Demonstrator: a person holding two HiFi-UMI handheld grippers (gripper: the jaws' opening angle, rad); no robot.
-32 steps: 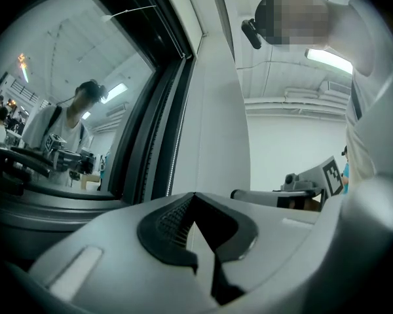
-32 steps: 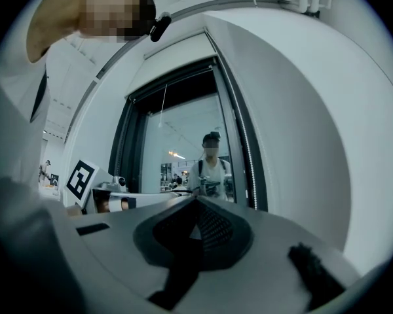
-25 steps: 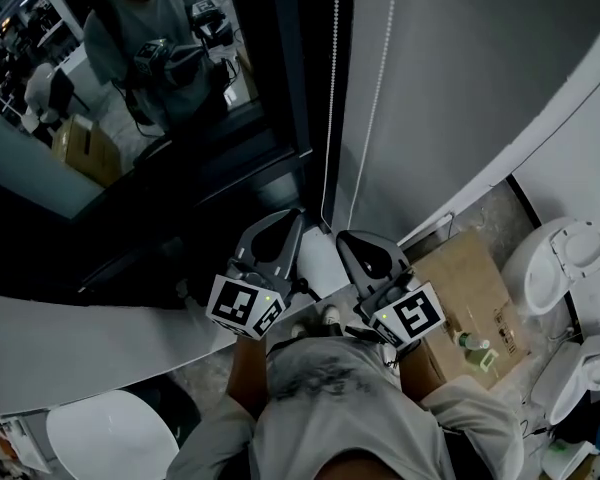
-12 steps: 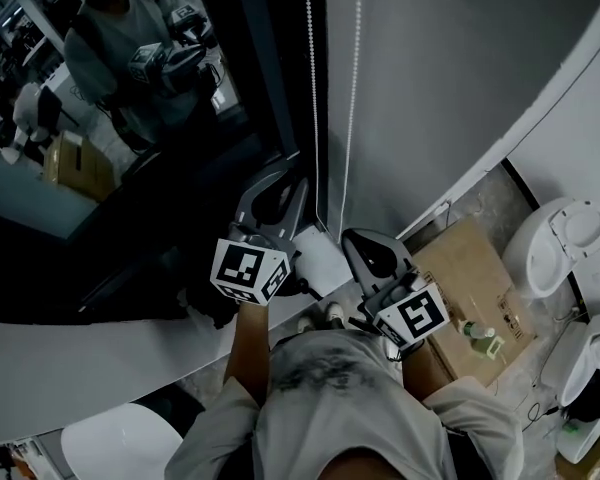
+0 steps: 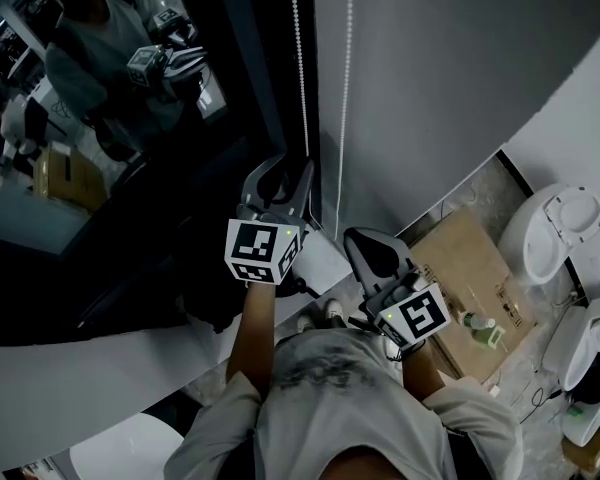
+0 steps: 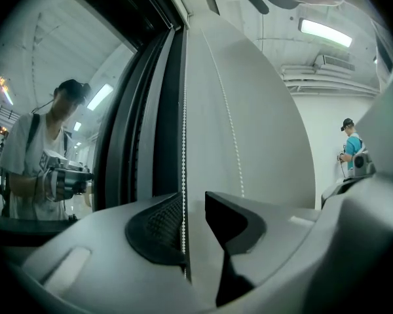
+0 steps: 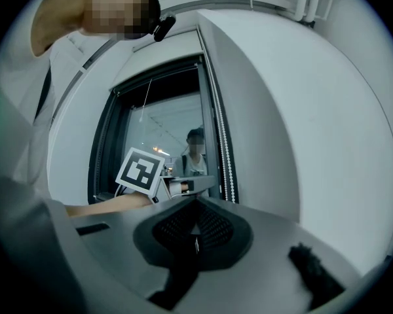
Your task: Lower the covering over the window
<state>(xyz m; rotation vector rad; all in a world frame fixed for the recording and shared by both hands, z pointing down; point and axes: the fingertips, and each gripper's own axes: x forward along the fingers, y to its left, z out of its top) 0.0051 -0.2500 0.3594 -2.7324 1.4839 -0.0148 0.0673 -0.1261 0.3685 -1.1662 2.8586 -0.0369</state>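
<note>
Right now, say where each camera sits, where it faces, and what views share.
Head view: on the person's head, looking steeply down at window, blind, left tongs, right tongs, forearms.
Left gripper view: on the left tongs, looking up the bead chain between its opening jaws.
Right gripper view: on the shut right tongs, facing the window, left marker cube and forearm.
Shared: the bead chain shows in all three.

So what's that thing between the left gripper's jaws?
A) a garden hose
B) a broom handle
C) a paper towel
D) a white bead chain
D: in the left gripper view the white bead chain hangs down the edge of the blind and runs between the jaws of the left gripper, which are opening, with a gap on its right side.
</note>
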